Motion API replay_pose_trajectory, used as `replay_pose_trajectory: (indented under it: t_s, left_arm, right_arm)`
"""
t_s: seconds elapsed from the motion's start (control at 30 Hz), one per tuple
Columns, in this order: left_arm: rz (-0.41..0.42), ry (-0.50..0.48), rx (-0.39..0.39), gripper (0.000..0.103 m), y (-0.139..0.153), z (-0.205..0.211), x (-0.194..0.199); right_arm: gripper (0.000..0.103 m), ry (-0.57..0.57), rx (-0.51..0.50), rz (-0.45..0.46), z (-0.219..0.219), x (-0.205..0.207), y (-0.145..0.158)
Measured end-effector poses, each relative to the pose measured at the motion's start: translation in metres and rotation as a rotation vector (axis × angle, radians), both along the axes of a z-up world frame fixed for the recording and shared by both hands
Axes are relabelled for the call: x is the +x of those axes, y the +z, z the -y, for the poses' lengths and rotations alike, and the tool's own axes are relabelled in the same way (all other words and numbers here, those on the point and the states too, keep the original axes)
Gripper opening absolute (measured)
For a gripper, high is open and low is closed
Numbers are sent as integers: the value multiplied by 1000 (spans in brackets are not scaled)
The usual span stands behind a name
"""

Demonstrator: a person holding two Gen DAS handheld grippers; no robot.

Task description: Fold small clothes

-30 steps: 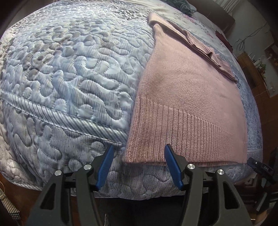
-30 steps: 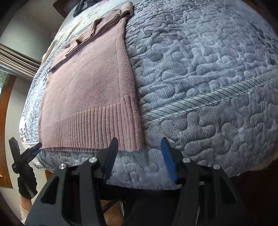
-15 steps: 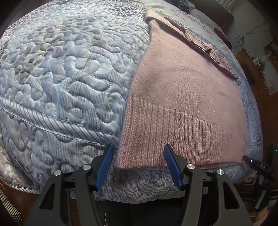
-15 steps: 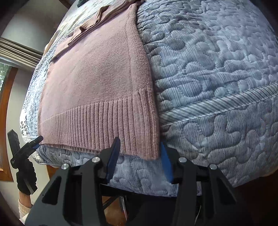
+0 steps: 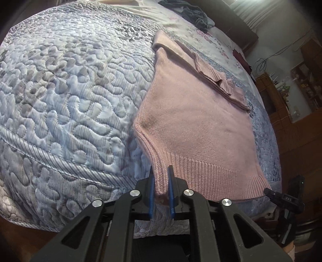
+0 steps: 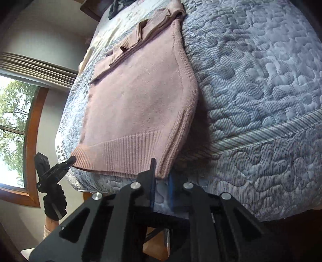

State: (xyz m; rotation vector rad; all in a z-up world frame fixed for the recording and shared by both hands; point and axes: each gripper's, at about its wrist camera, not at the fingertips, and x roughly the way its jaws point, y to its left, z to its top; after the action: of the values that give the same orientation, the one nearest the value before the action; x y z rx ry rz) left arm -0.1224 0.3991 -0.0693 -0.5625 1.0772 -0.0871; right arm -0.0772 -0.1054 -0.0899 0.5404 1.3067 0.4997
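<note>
A pink knitted sweater [image 5: 193,129] lies flat on the quilted blue bedspread [image 5: 66,96], its sleeves folded across the far end. My left gripper [image 5: 161,177] is shut on the ribbed hem's left corner, which is lifted off the quilt. In the right wrist view the same sweater [image 6: 140,96] fills the middle, and my right gripper [image 6: 162,173] is shut on the hem's right corner, also raised with a shadow beneath it. Each gripper shows small at the opposite corner in the other view: the right gripper [image 5: 281,198] and the left gripper [image 6: 53,171].
The bed's near edge [image 6: 261,181] drops away just in front of both grippers. A dark garment [image 5: 193,14] lies at the far end of the bed. Wooden furniture [image 5: 285,104] stands to the right, a window [image 6: 14,125] to the left.
Both grippers moved in onto the hem corners and went from open to shut on them. The two corners have lifted off the quilt.
</note>
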Motion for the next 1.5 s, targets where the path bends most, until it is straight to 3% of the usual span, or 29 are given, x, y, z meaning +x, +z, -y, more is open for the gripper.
replay_pose_trajectory:
  t_s: [0.1, 0.17, 0.4, 0.93, 1.07, 1.13, 1.27, 1.37, 1.5]
  left_arm:
    - [47, 16, -39, 11, 18, -9, 12]
    - [66, 26, -21, 11, 28, -11, 25]
    - [95, 58, 38, 11, 38, -21, 77]
    - [11, 36, 114, 12, -16, -33, 175]
    - [-5, 30, 137, 17, -27, -33, 189]
    - [-12, 39, 145, 33, -30, -37, 194]
    - [-8, 51, 116, 38, -26, -48, 193]
    - [39, 57, 101, 39, -14, -55, 182]
    - [111, -5, 165, 48, 4, -49, 173]
  right_arm:
    - [9, -29, 89, 20, 8, 13, 18]
    - [9, -47, 130, 27, 12, 28, 28]
    - [9, -84, 127, 33, 18, 92, 40]
    - [9, -112, 82, -80, 13, 208, -16]
    - [10, -96, 62, -101, 9, 224, -29]
    - [13, -93, 63, -114, 8, 229, -35]
    - [17, -100, 89, -114, 16, 231, -37]
    - [40, -119, 59, -62, 31, 222, -24]
    - [42, -112, 44, -12, 48, 210, -7]
